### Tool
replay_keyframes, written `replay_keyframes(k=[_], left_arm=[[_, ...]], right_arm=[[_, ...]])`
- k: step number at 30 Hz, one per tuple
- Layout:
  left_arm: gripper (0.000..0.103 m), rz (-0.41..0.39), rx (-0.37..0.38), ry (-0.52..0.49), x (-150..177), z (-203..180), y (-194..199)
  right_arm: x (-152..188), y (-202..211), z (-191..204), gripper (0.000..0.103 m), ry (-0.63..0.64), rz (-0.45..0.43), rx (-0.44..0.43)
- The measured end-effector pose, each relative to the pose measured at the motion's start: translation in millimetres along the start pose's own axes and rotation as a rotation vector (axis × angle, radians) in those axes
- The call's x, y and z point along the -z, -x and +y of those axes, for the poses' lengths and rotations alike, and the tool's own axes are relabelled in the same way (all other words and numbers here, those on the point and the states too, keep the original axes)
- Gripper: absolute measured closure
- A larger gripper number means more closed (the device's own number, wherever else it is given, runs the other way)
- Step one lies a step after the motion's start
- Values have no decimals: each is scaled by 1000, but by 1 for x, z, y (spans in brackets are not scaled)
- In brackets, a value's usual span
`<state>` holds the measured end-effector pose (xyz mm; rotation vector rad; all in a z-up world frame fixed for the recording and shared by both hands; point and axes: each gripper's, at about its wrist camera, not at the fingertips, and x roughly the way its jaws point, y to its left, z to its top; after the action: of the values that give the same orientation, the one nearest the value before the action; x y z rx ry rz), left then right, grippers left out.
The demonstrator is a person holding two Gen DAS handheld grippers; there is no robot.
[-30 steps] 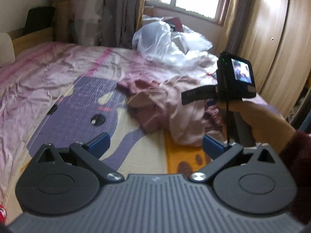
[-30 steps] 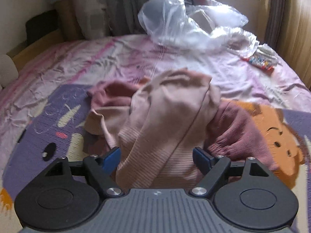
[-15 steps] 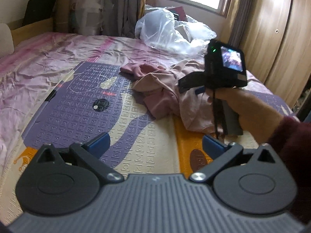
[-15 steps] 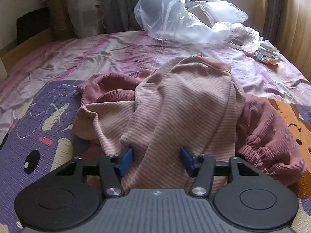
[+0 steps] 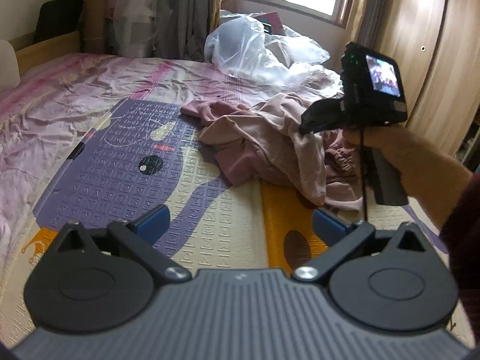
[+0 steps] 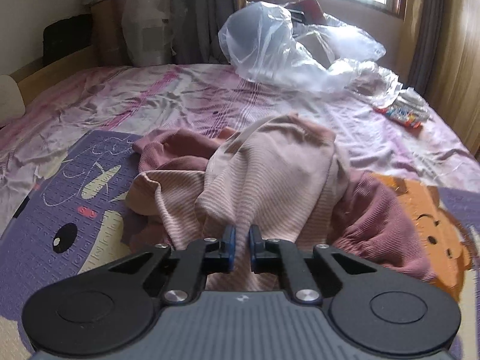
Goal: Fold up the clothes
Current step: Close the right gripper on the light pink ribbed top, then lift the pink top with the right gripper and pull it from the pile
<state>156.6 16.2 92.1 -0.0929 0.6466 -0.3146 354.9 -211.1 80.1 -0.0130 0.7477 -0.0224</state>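
Note:
A crumpled light pink striped garment [image 6: 270,180] lies on top of a darker pink garment [image 6: 375,210] on the bed. My right gripper [image 6: 242,231] has its jaws closing, and the blue pads pinch a fold of the light pink garment between them. In the left wrist view the right gripper [image 5: 304,126], held in a person's hand [image 5: 405,156], pulls the light pink garment [image 5: 303,162] up into a drape above the darker garment [image 5: 210,111]. My left gripper [image 5: 240,222] stands open over the play mat, well short of the clothes and holding nothing.
A purple, cream and orange play mat [image 5: 120,165] covers the near part of the pink bedsheet [image 6: 150,96]. Clear plastic bags [image 6: 270,45] pile up at the far side under the window. A colourful snack packet [image 6: 402,114] lies far right. Wooden wardrobe doors [image 5: 435,45] stand on the right.
My right gripper's jaws went from wide open around the light pink garment to pinched on a fold of it, and that fold now hangs lifted. The left gripper stays open.

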Motion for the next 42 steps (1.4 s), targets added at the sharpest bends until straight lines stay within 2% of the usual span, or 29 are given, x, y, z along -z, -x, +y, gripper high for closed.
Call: replay_keyframes(k=[10,18,24,30,38,42], left_arm=[[0,0,4,-48,1,-16,6],[0,-11,-29,-27,-2,-16,9],[0,13,-67,-56,1,-26,4],[0,48,-50,-22,3,-29,4],[0,59,-43,-56,6,-45,15],[0,67,-45,-71,9,-49,20]], right_arm=[[-2,51,-2,94,83,-35,35],[-19,110,1,95,141,-129,62],[-26,144,5,96,168,-189,51],[-28,175,7,96,180,-223,19],[-30,218,12,99,207,-264,-10],[-26,227,15,100,221,-246,-12]])
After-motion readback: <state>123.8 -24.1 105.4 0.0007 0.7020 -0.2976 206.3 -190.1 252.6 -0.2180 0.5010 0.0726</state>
